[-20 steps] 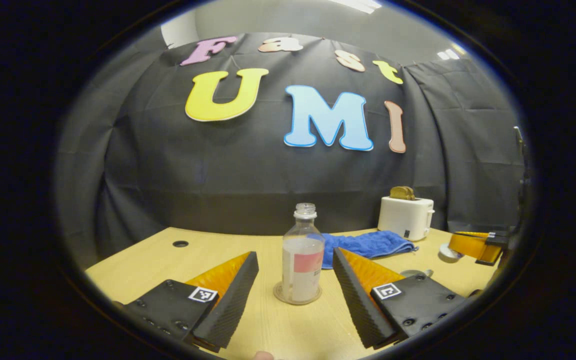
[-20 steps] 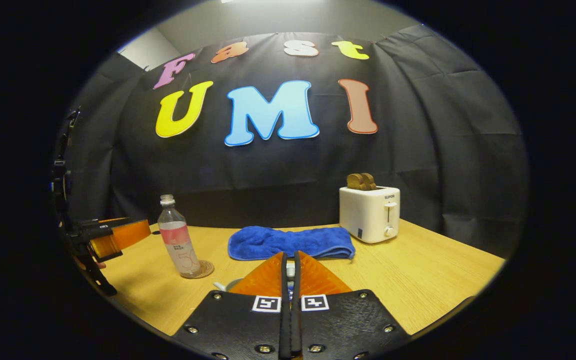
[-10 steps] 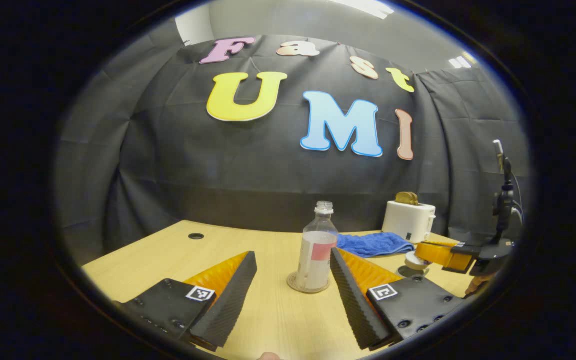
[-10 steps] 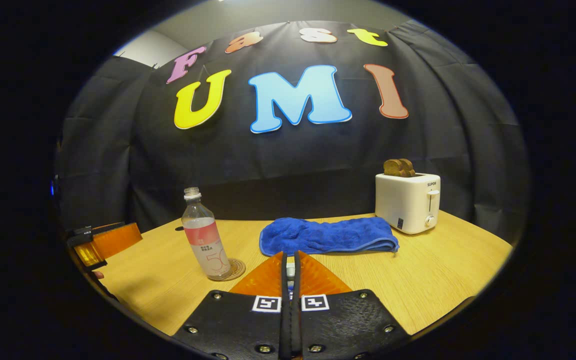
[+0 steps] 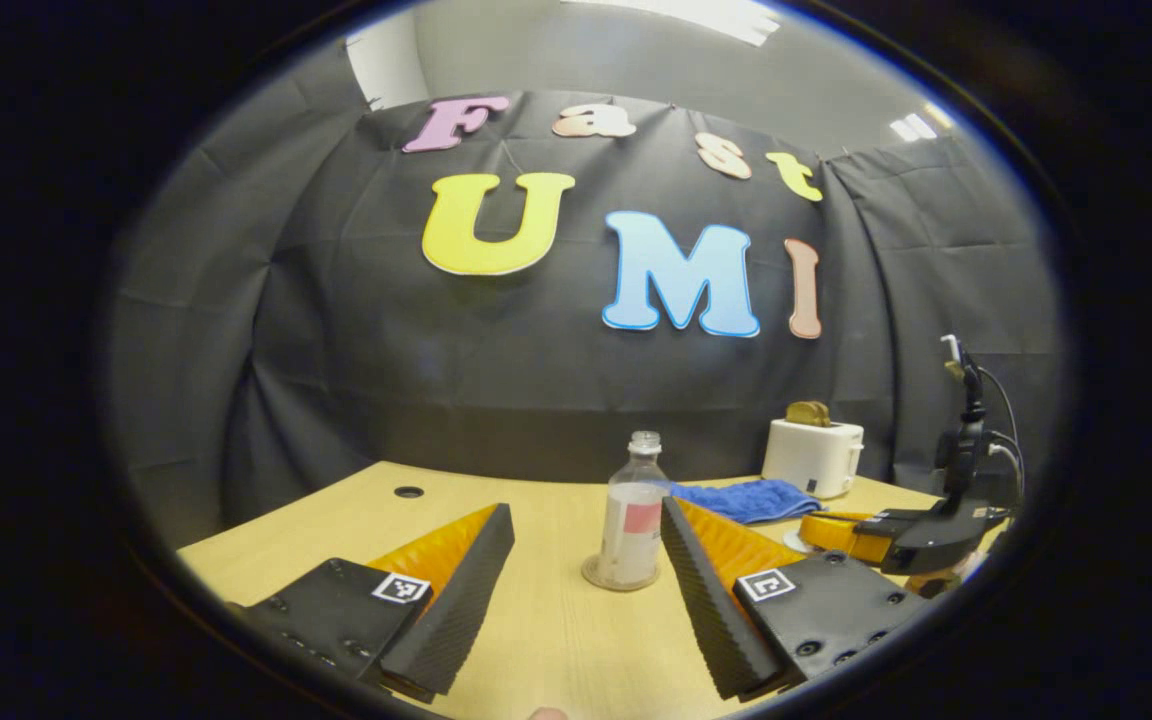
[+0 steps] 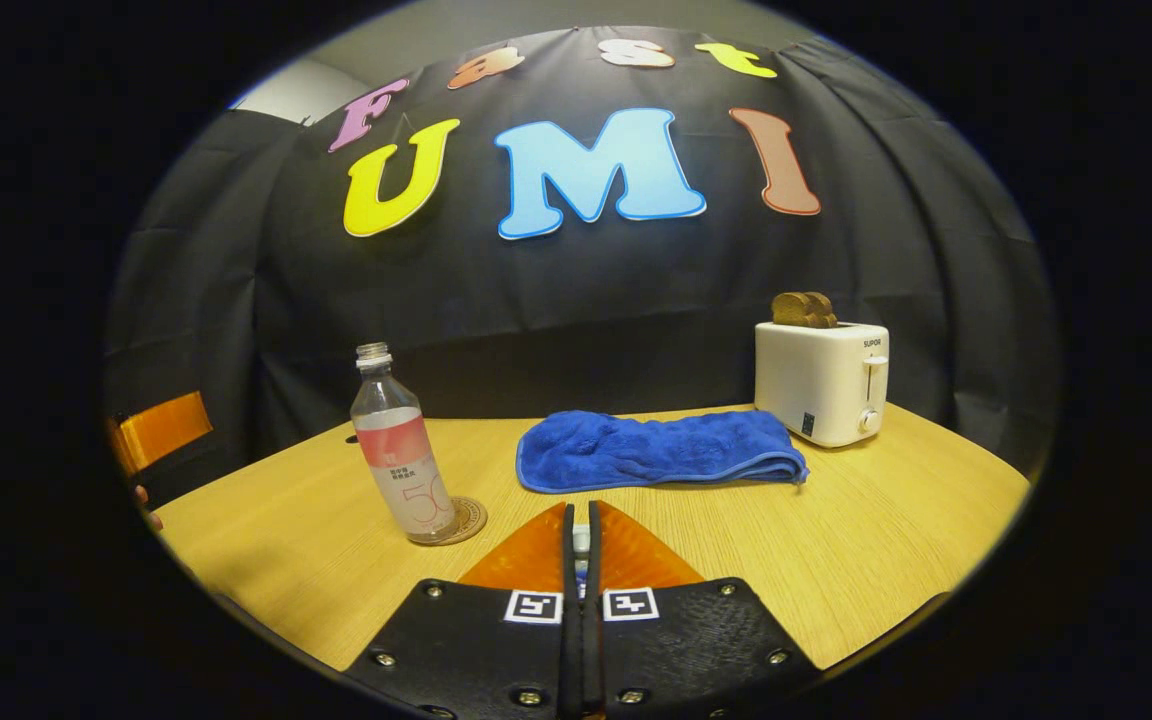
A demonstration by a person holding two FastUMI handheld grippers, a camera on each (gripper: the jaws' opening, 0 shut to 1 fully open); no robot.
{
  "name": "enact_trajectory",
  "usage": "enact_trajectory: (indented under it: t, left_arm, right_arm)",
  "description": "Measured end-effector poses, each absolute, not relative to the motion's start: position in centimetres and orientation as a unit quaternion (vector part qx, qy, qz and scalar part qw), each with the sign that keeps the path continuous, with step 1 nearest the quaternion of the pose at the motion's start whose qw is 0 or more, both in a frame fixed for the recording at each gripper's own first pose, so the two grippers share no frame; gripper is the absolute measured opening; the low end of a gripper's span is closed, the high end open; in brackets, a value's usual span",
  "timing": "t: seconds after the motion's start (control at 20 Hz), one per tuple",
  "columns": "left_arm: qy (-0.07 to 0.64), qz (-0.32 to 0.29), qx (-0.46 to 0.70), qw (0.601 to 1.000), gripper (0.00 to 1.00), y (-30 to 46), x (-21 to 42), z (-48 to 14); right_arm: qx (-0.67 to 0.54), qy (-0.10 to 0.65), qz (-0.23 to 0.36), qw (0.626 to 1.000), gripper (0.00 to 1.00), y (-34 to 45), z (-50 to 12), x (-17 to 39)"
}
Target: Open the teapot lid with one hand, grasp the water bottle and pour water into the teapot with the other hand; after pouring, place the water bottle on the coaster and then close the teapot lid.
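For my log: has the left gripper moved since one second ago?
Yes. The left gripper has backed away: bottle and toaster look smaller and farther.

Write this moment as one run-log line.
left gripper: open, clear of bottle | bottle: upright on coaster, uncapped | right gripper: shut on something small | towel, toaster: idle

"SUPOR" on toaster (image 6: 822,382); bottle (image 6: 402,466) "50"
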State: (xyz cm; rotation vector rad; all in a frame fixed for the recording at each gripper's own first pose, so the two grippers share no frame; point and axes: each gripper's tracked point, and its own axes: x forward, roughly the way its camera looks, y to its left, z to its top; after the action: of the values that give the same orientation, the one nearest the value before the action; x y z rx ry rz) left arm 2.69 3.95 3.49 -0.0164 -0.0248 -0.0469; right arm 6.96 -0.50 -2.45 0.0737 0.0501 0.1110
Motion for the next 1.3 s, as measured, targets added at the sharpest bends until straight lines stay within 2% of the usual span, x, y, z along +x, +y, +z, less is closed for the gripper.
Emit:
enact_trajectory:
  t: [0.35, 0.4, 0.45, 0.55, 0.6, 0.7, 0.95, 1.3]
  left_arm:
    - [-0.008, -0.003, -0.004, 1.000, 1.00, 4.6, 0.9, 3.3]
    - [-0.006, -0.002, -0.008, 1.000, 1.00, 4.5, 0.7, 3.1]
    - [-0.004, -0.001, -0.012, 1.000, 1.00, 4.5, 0.6, 3.0]
    - [-0.001, 0.002, -0.016, 1.000, 1.00, 4.6, 0.0, 2.7]
    - [-0.001, 0.002, -0.016, 1.000, 1.00, 4.4, 0.0, 2.7]
    - [-0.004, 0.003, -0.012, 1.000, 1.00, 4.0, -0.4, 2.8]
    - [-0.015, 0.003, 0.001, 1.000, 1.00, 2.2, -1.4, 2.8]
    - [-0.027, -0.004, 0.004, 1.000, 1.00, -0.6, -3.4, 2.5]
  right_arm:
    - [0.035, 0.039, 0.049, 0.997, 0.01, -0.6, -3.5, 7.0]
    - [0.036, 0.038, 0.049, 0.997, 0.06, -0.4, -3.6, 7.0]
    - [0.037, 0.037, 0.044, 0.998, 0.06, -0.6, -3.5, 7.0]
    - [0.036, 0.026, 0.034, 0.998, 0.16, -1.2, -2.8, 6.9]
    - [0.038, 0.018, 0.030, 0.999, 0.35, -1.6, -2.3, 6.6]
    - [0.046, -0.006, 0.017, 0.999, 0.55, -2.4, -0.8, 5.7]
    - [0.054, -0.055, 0.008, 0.997, 0.55, -2.9, 2.0, 2.0]
    - [0.037, -0.084, 0.021, 0.996, 0.55, -1.6, 2.5, -2.4]
